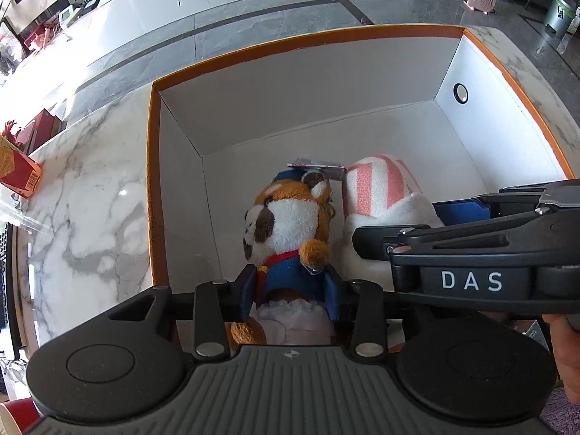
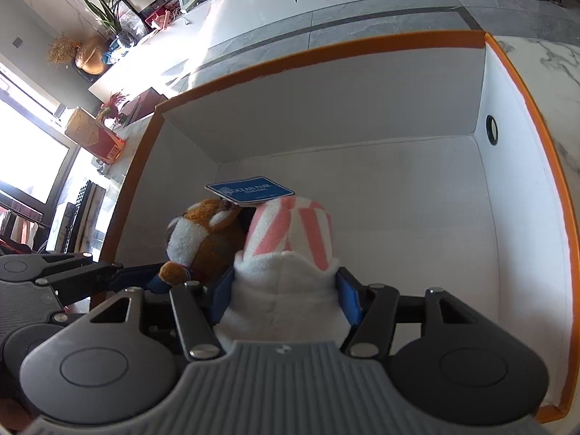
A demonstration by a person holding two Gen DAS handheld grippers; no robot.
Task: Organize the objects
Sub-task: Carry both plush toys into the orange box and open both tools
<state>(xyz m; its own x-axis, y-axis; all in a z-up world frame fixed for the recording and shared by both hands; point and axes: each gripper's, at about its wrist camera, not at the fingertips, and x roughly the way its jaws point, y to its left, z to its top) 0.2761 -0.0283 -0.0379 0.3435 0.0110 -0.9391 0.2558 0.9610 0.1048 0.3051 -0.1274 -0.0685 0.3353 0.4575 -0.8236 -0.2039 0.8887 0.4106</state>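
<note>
Plush toys hung inside the orange-rimmed box: your left gripper clenched the raccoon plush, your right gripper clenched the pink-striped plush.

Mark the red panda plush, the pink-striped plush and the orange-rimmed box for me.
red panda plush (image 1: 286, 224), left wrist view, white face.
pink-striped plush (image 2: 290, 239), right wrist view, striped upper part.
orange-rimmed box (image 1: 290, 41), left wrist view, far rim.

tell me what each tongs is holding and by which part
Left tongs grip the raccoon plush around its blue-clad torso. Right tongs grip the white plush with pink-striped ears around its body. Both are over the box.
</note>
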